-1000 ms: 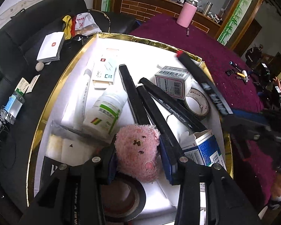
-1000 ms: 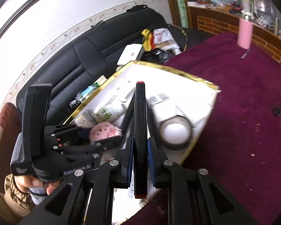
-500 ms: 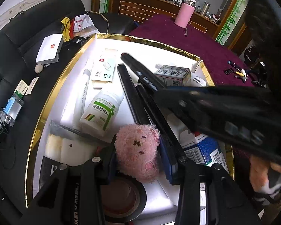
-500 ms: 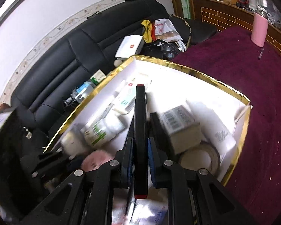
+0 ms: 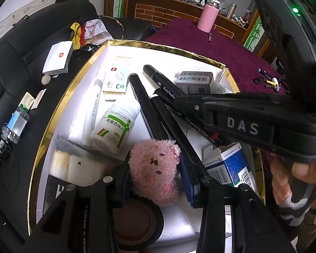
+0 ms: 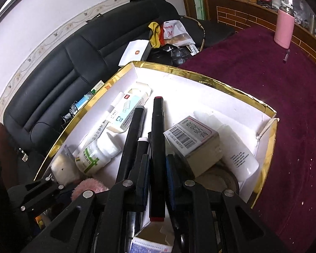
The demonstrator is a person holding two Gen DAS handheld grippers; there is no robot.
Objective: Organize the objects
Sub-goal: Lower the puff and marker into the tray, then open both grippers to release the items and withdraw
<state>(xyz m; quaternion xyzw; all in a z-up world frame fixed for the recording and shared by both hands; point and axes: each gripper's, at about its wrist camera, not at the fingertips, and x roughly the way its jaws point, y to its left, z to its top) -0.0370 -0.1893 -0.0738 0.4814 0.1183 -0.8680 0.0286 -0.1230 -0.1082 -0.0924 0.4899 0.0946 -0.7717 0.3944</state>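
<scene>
**Marker over the box, plush toy waiting in the other tongs**

The right gripper [image 6: 157, 181] is closed on a black marker [image 6: 157, 147] with red end caps, held lengthwise between its pads and pointing to the far side of the gold-rimmed box [image 6: 200, 78]. The marker hangs low over the box's middle, in line with the other black markers [image 5: 149, 107] that lie side by side there; whether it already touches them cannot be told. The left gripper [image 5: 155, 179] is clamped on a pink plush toy [image 5: 154, 168] at the near edge of the same box, above a roll of black tape [image 5: 137, 227].

Around the markers lie a white medicine bottle [image 5: 113, 126] to the left, a barcoded carton [image 6: 191, 139] to the right, a blue and white carton [image 5: 227, 166] near right, and a flat white packet [image 5: 115, 82] further off.

The step in hand looks like placing the marker with its fellows. The next move likely calls for lowering it parallel to the row, into the gap between the markers and the barcoded carton, then opening the pads without rolling the neighbours. The plush toy probably needs a free spot afterwards; the box is crowded, so room is tight.
</scene>
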